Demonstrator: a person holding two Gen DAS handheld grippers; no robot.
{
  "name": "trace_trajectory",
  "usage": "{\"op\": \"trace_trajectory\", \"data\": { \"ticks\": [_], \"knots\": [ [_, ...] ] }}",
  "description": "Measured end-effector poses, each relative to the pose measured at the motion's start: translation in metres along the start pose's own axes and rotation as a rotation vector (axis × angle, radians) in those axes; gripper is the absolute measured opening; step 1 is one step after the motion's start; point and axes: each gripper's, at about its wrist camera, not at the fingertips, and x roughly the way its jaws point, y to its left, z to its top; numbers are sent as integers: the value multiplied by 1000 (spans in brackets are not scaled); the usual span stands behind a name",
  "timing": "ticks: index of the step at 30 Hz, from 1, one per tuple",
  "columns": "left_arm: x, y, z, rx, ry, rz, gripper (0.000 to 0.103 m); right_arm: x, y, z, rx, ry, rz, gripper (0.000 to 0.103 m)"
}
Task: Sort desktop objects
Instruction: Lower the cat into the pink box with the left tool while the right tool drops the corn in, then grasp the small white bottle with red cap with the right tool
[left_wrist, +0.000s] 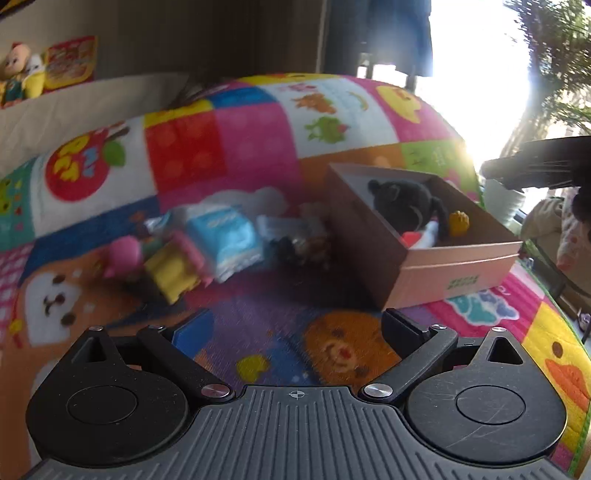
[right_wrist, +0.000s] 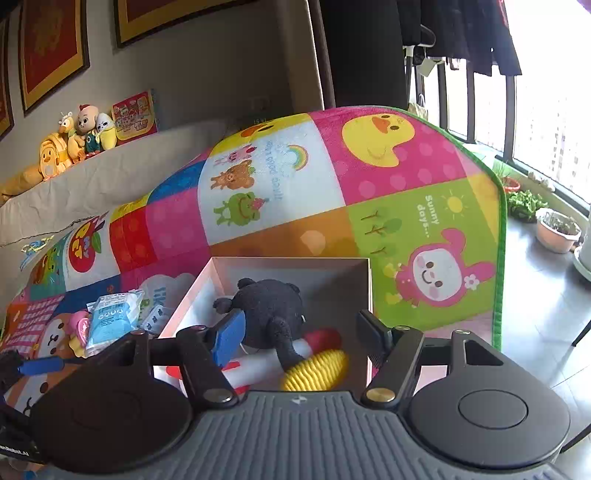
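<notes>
Beside cardboard box (left_wrist: 424, 266): blue packet (left_wrist: 232, 236), yellow-pink toy (left_wrist: 173, 269), unsorted. Left gripper (left_wrist: 295, 328) and right gripper (right_wrist: 299, 328) both spread, empty. Advice: straddle packet squarely before closing.

Living room, daylight
Gray wall (right_wrist: 207, 70), framed pictures (right_wrist: 51, 51), bright window (right_wrist: 546, 110), potted plants (right_wrist: 557, 229), gray floor (right_wrist: 543, 302).

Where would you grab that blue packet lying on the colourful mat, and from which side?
Probably from above, pinching across one of the long edges of the blue packet. It lies flat on the mat, soft and thin, so there is little to clamp from the side. The pink and yellow toy crowds one side and small dark items the other. The left gripper is open and facing it.
</notes>
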Motion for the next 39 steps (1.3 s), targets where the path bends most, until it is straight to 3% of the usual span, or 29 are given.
{"op": "trace_trajectory", "data": {
  "ticks": [3, 6, 12, 14, 16, 18, 24, 28, 31, 39],
  "knots": [
    [-4, 26, -11, -74, -14, 62, 100, 2, 8, 1, -5, 18, -6, 68],
    [-11, 38, -18, -87, -55, 143, 100, 4, 30, 4, -48, 40, -2, 68],
    [-18, 47, -28, -133, -93, 97, 100, 35, 105, 17, -160, 110, 92, 67],
    [-20, 47, -29, -135, -108, 84, 100, 56, 129, 28, -176, 153, 118, 60],
    [-20, 46, -30, -135, -109, 71, 100, 85, 154, 42, -202, 208, 123, 42],
    [-20, 46, -31, -135, -114, 68, 101, 116, 174, 51, -243, 253, 83, 32],
    [-17, 51, -32, -168, -104, 64, 101, 208, 201, 45, -325, 350, -138, 31],
    [-18, 53, -33, -182, -105, 56, 101, 241, 203, 38, -358, 401, -241, 31],
    [-18, 54, -33, -187, -108, 51, 101, 239, 200, 36, -344, 435, -213, 23],
    [-18, 53, -32, -188, -107, 51, 101, 168, 191, 5, -303, 553, 0, 23]
  ]
}}
